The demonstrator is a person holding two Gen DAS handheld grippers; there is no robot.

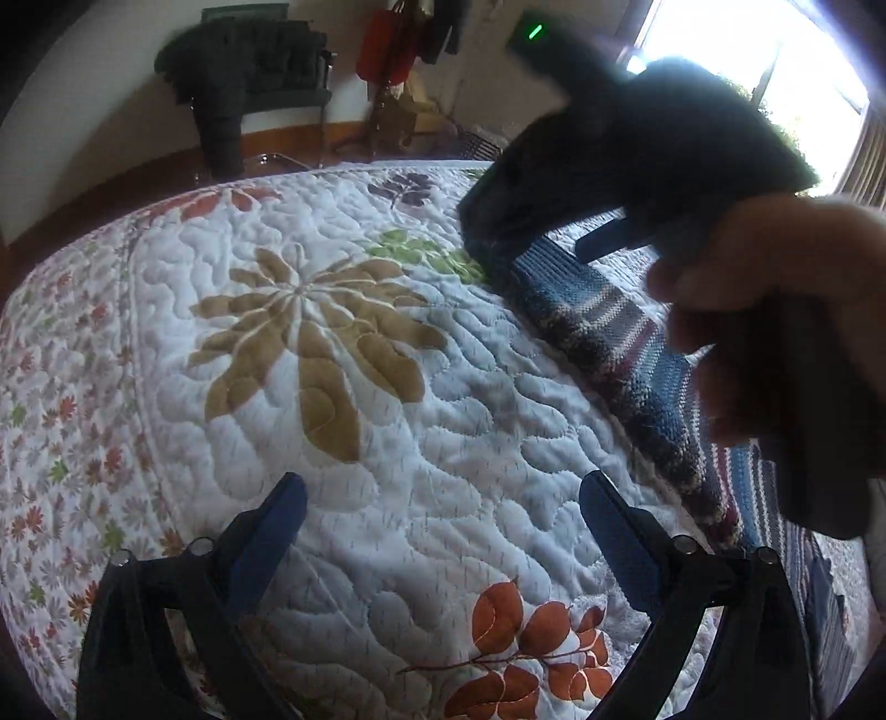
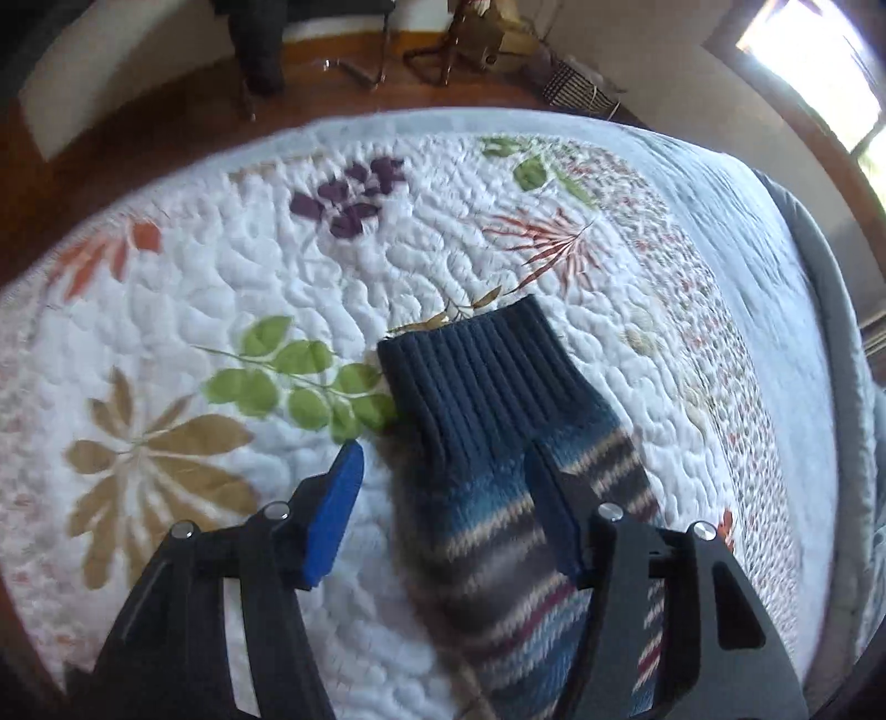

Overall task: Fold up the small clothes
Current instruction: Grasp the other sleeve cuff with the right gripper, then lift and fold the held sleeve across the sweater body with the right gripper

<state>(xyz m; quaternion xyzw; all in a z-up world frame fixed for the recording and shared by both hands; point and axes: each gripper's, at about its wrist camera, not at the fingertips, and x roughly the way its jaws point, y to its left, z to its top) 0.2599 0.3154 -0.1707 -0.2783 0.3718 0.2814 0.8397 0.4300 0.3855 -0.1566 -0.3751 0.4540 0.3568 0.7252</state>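
A knitted sock [image 2: 498,443], navy ribbed cuff and blue, brown and cream stripes, lies flat on the floral quilt [image 2: 221,266]. My right gripper [image 2: 443,498] is open and hovers over the sock just behind the cuff, one blue finger on each side. In the left wrist view the sock [image 1: 620,354] lies to the right, partly hidden by the right gripper's body [image 1: 637,149] and the hand holding it. My left gripper [image 1: 443,515] is open and empty over bare quilt [image 1: 332,387], left of the sock.
The quilted bed ends at a far edge with wooden floor beyond. A chair draped with dark clothing [image 1: 249,72] and hanging garments [image 1: 387,50] stand by the far wall. A bright window [image 1: 775,72] is at the right.
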